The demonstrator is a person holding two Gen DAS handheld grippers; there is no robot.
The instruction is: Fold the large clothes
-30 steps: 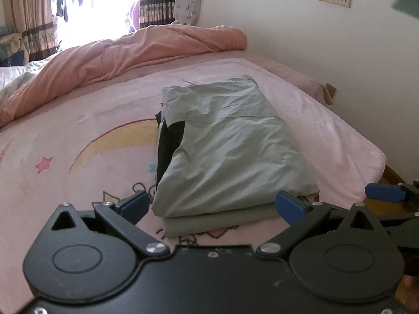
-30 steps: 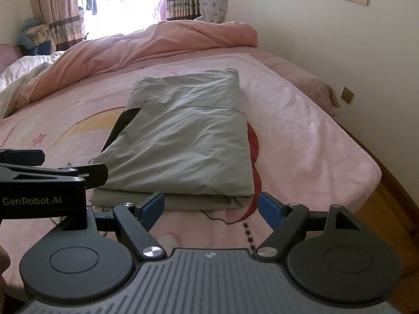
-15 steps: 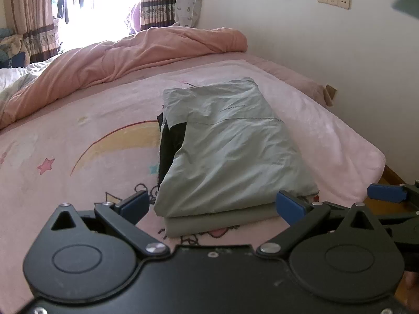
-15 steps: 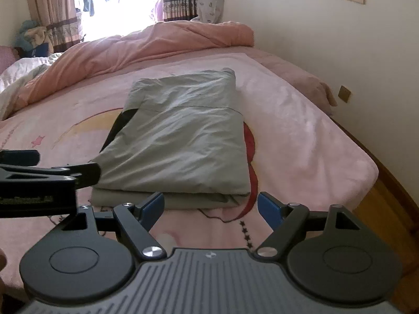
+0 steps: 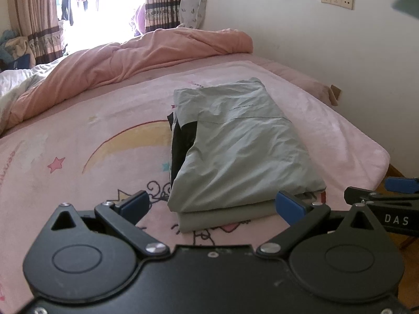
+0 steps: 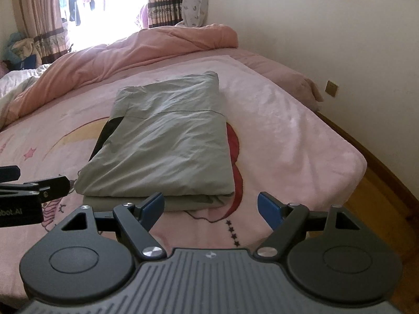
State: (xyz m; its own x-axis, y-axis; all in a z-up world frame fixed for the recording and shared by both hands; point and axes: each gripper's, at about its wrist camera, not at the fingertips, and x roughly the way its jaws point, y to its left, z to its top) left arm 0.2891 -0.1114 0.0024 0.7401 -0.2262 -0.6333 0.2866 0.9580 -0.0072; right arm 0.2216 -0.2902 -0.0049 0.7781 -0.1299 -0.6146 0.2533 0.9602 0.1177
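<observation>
Nearest the cameras, both tools hang just off the near edge of the bed, side by side. The left gripper [image 5: 218, 206] has its blue-padded fingers [image 5: 134, 205] spread wide with nothing between them; the near end of the garment shows in the gap but lies beyond the tips, untouched. The right gripper [image 6: 210, 206] is likewise wide apart and grips nothing, its tips just short of the fabric. Each tool shows at the edge of the other's view.

Just past the fingertips lies the folded jacket [image 6: 162, 146], a pale grey-green garment folded into a thick rectangular packet on the pink blanket [image 6: 288, 141]. Its long axis runs away from the cameras, from the near edge of the bed toward the far end, tilted slightly to the right in the left wrist view. The near end shows stacked layers, a lighter top panel over a darker olive layer. A black lining [image 5: 180, 141] peeks out along the left side. A seam crosses the packet partway up, with a line of small print beside it, too small to read.

Beyond the jacket a rumpled salmon-pink duvet [image 5: 136, 60] is heaped across the far part of the bed. Behind that stand striped curtains [image 6: 162, 0] around a bright window, and a patterned pillow [image 6: 195, 5] leans in the corner against the white wall.
</observation>
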